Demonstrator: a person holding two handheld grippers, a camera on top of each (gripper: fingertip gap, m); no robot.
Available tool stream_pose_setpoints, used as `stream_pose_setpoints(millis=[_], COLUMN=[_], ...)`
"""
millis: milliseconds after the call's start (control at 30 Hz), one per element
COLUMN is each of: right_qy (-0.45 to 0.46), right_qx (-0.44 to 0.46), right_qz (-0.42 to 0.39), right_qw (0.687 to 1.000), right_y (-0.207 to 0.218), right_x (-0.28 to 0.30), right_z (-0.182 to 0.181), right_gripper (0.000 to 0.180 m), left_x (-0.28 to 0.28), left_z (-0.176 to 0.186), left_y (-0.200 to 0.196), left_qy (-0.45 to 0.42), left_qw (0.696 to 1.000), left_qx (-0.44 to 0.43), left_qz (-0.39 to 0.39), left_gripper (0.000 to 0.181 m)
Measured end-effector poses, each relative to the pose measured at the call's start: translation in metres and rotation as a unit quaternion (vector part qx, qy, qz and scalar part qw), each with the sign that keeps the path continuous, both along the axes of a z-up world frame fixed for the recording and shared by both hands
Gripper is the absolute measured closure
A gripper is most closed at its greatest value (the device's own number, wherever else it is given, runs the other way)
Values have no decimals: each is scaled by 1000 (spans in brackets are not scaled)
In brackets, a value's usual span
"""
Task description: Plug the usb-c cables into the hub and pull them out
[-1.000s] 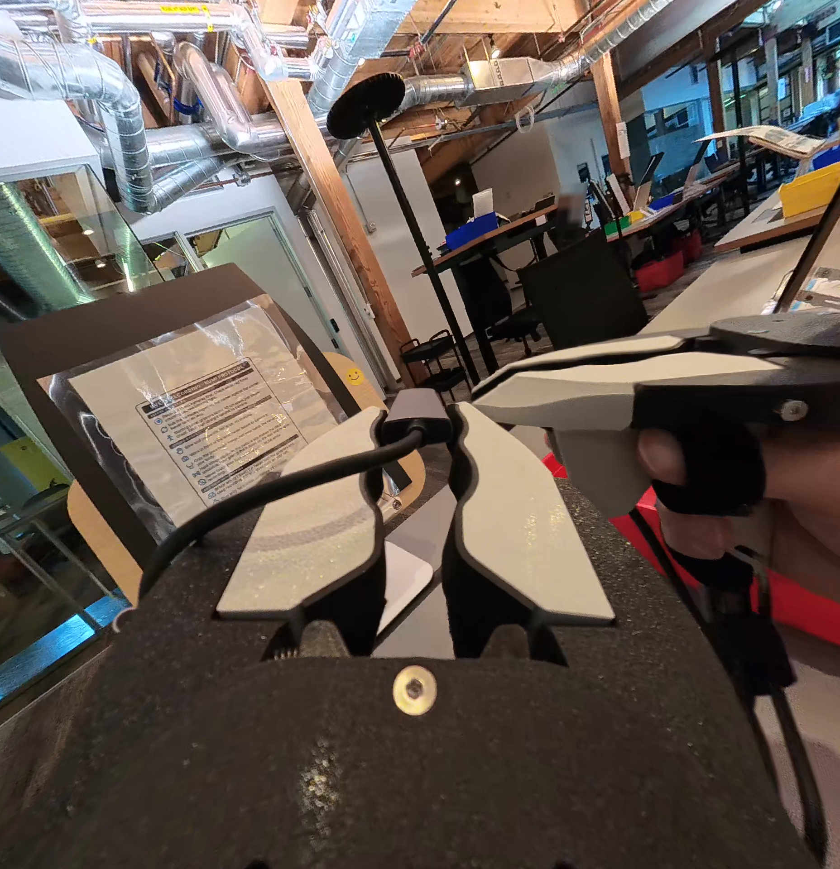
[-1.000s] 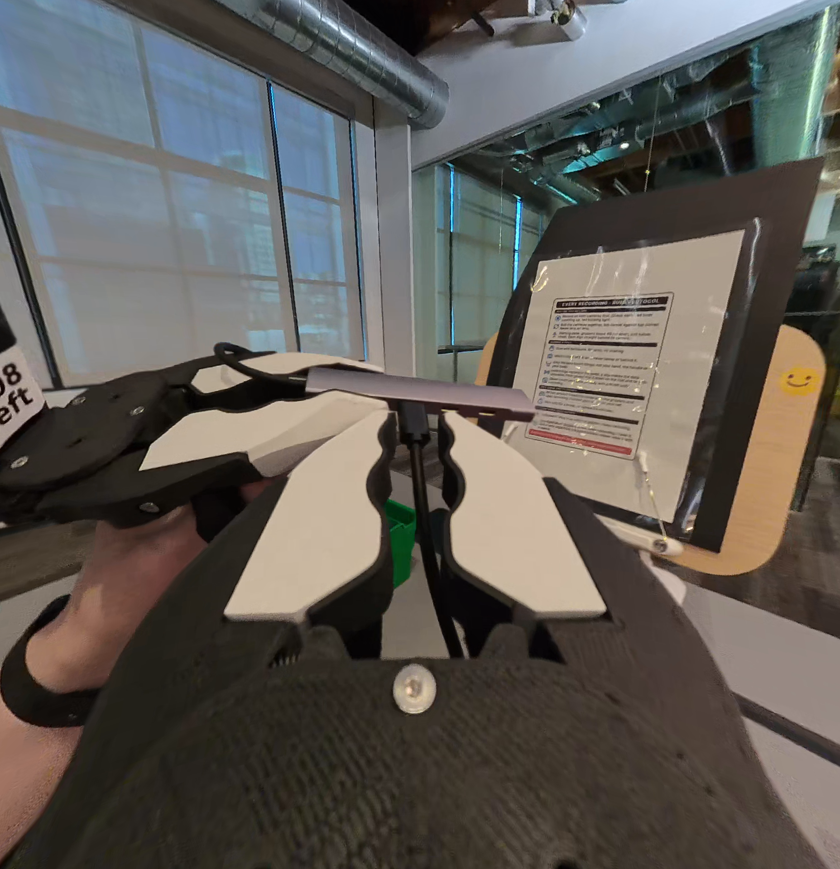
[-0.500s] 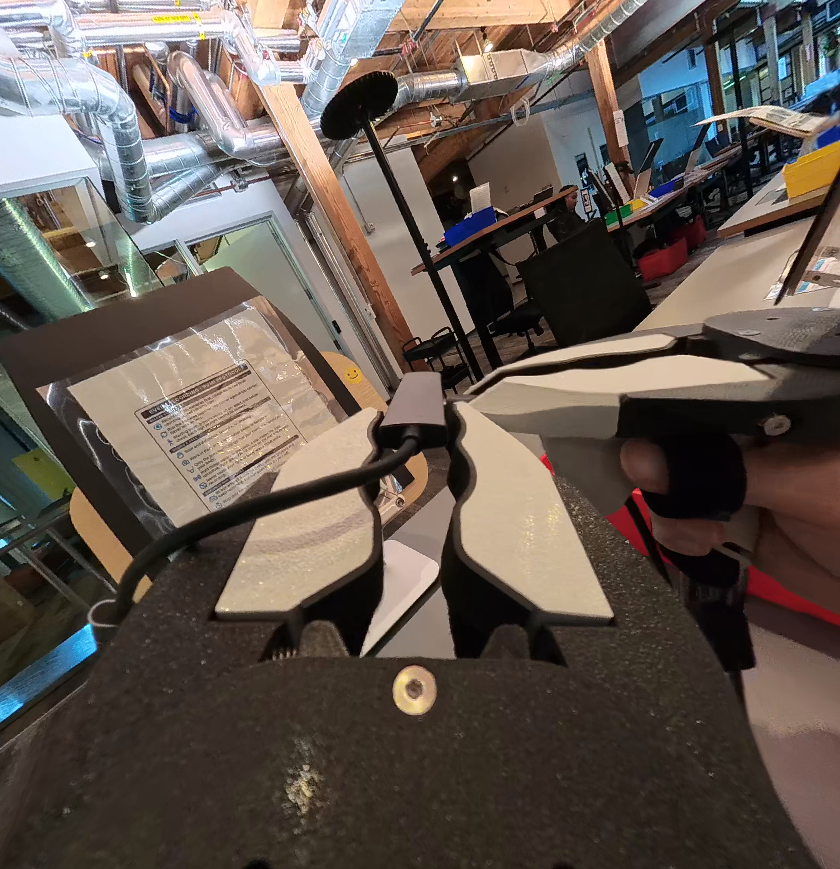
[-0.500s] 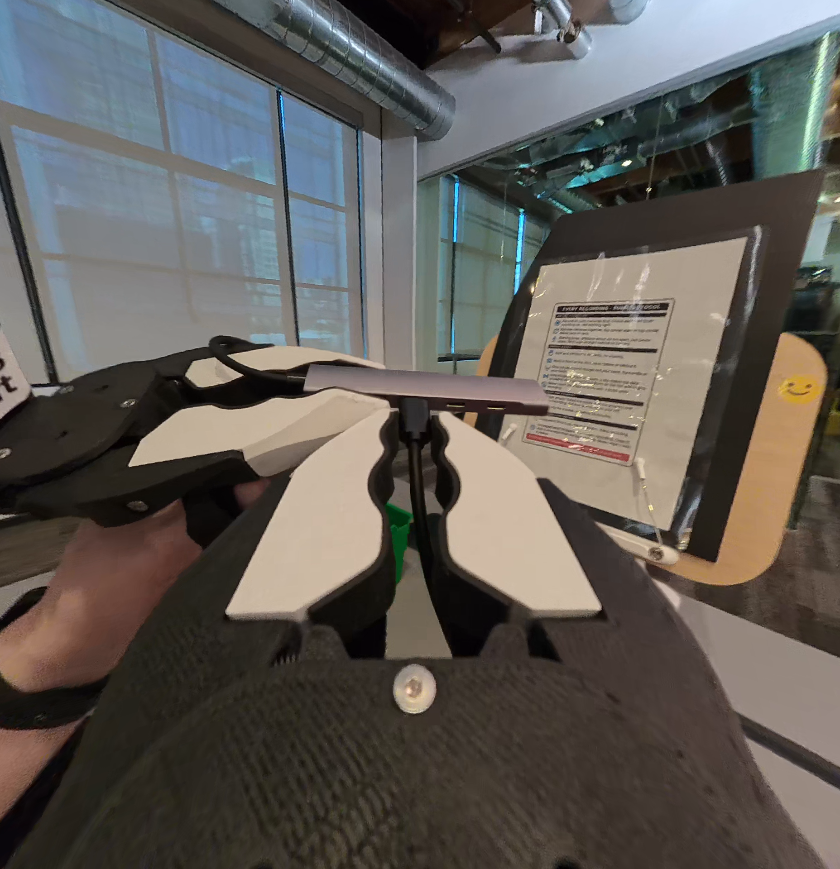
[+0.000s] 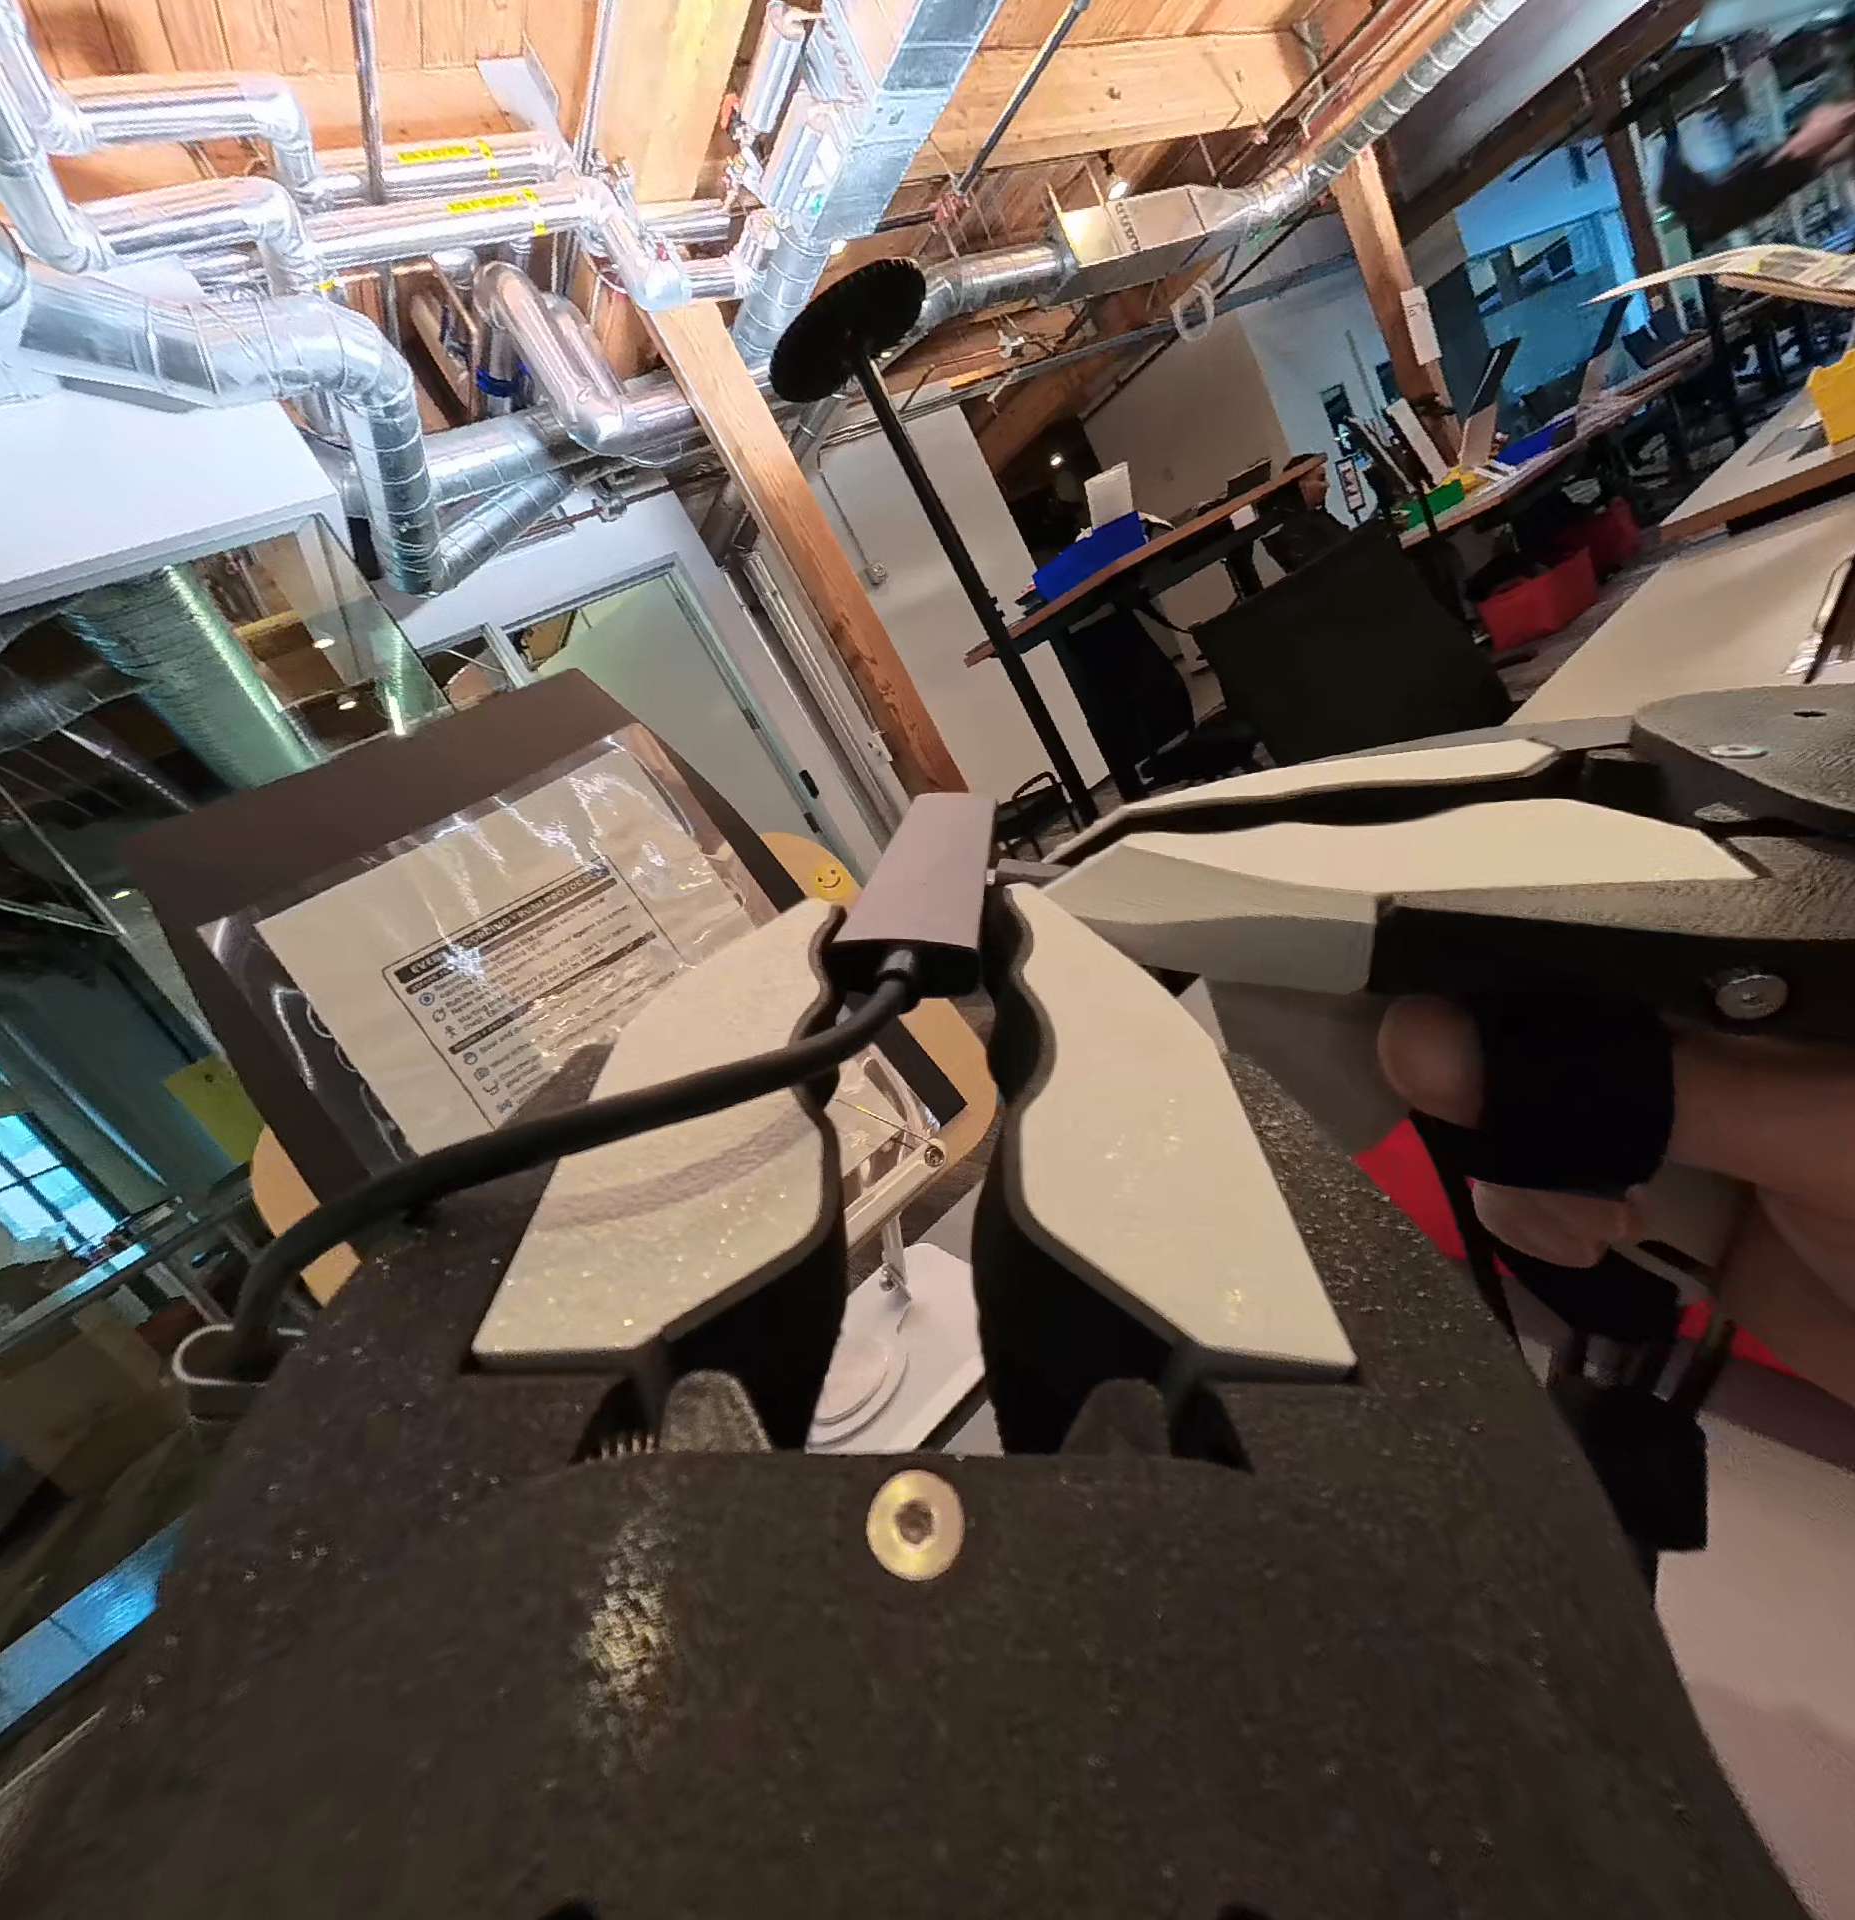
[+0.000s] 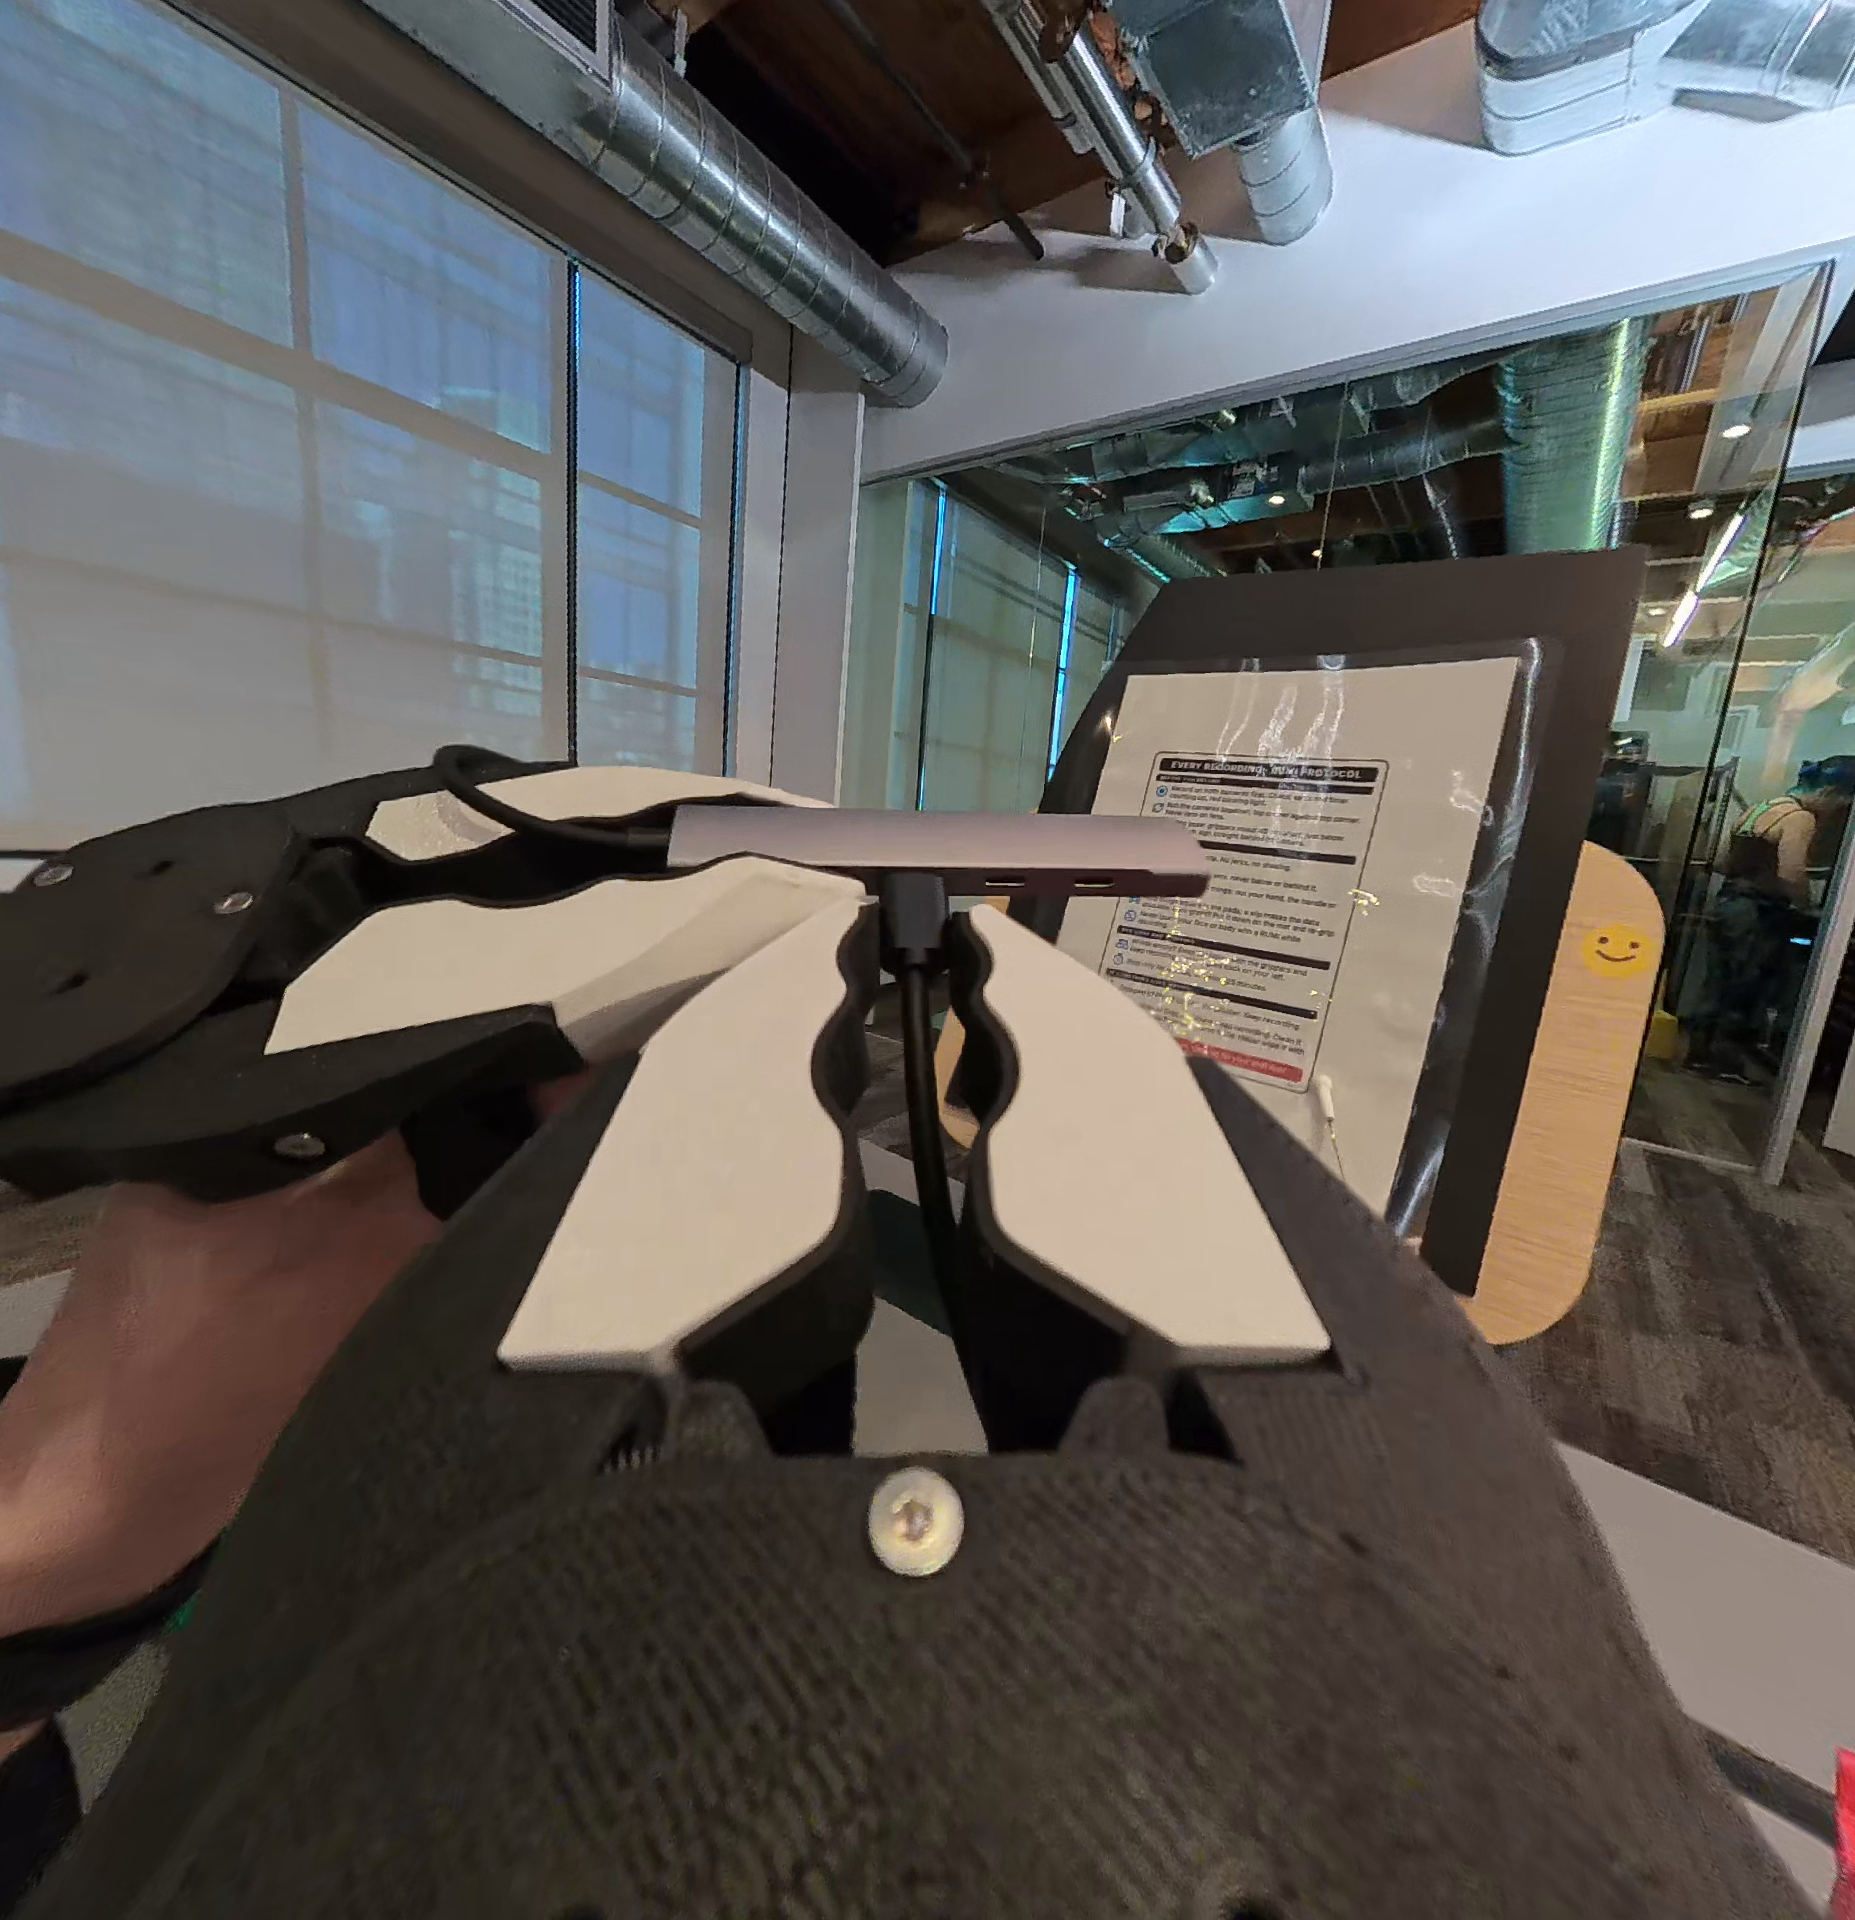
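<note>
1. My left gripper (image 5: 918, 940) is squeezed tight on the end of the grey hub (image 6: 933, 836), up in the air.
2. The hub's own black cord (image 5: 549, 1132) loops back over my left gripper.
3. My right gripper (image 6: 915, 935) pinches the plug of a black usb-c cable (image 6: 928, 1101). The plug sits in the hub's side.
4. Two more slots sit just beside the plug.
5. Behind the hub stands a black board (image 6: 1525, 935) with a paper sheet on it.

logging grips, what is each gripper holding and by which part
Left gripper clamps the hub at its cable end; right gripper pinches the usb-c cable by its plug.
</note>
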State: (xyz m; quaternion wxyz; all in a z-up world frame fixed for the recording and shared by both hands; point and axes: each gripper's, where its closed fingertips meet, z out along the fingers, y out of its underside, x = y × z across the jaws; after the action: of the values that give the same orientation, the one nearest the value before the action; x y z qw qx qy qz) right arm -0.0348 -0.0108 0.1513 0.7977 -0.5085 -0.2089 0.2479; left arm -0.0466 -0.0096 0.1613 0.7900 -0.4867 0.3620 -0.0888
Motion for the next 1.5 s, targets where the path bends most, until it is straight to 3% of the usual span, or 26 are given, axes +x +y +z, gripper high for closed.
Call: stream_pose_setpoints(millis=[167, 233, 267, 333, 367, 433, 500, 567, 633, 667, 800, 1000, 1200, 1267, 1367, 1500], right_qy=[-28, -24, -14, -8, -20, -35, -85, -131, -202, -207, -277, -358, -394, -372, -354, -349], right_qx=[29, 23, 13, 9, 8, 25, 44, 28, -22, -38, -145, -278, -438, -446, -380, -114], right_qz=[20, 13, 10, -2, 4, 3, 20, 12, 58, 42, -20, -18, 64, 64, 21, -78], right_qw=[999, 999, 1000, 1000, 1000, 999, 995, 991, 977, 977, 950, 891, 806, 812, 854, 927], right_y=[-9, -8, -6, -8, -9, -12, -14, -12, -22, -20, -2, 11, -12, -8, 5, 16], right_x=[-5, -5, -4, -4, -9, -9, 2, 37, 70, 95, 169, 216, 240, 243, 240, 196], right_z=[7, 6, 5, 2, 0, 6, 18, 32, 24, 23, -24, -104, -188, -188, -151, -44], right_gripper=[166, 166, 166, 166, 165, 166, 166, 166, 166, 166, 166, 166, 160, 153, 128, 126], left_x=[-4, -4, -7, -46, -59, -61, -66, -69, -70, -68, -54, -38, -34, -32, -27, -19], left_z=[7, 7, 8, 23, 26, 24, 27, 30, 34, 34, 31, 23, 25, 26, 27, 26], left_y=[-7, -7, -3, 12, 17, 19, 14, 8, 0, -3, -15, -19, -27, -31, -41, -48], left_qy=[-3, 2, 1, -6, -6, -40, -84, -94, -93, -86, -49, -26, -35, -45, -55, -64], left_qw=[998, 999, 1000, 979, 976, 996, 993, 989, 987, 987, 988, 986, 981, 976, 962, 946], left_qx=[-29, -17, 2, 89, 89, -5, -78, -101, -104, -104, -103, -114, -125, -135, -157, -189], left_qz=[-52, -30, 12, 181, 198, 77, -15, -58, -80, -87, -103, -116, -145, -167, -215, -255], left_gripper=[156, 156, 156, 157, 157, 157, 157, 157, 157, 157, 157, 157, 158, 158, 157, 157])
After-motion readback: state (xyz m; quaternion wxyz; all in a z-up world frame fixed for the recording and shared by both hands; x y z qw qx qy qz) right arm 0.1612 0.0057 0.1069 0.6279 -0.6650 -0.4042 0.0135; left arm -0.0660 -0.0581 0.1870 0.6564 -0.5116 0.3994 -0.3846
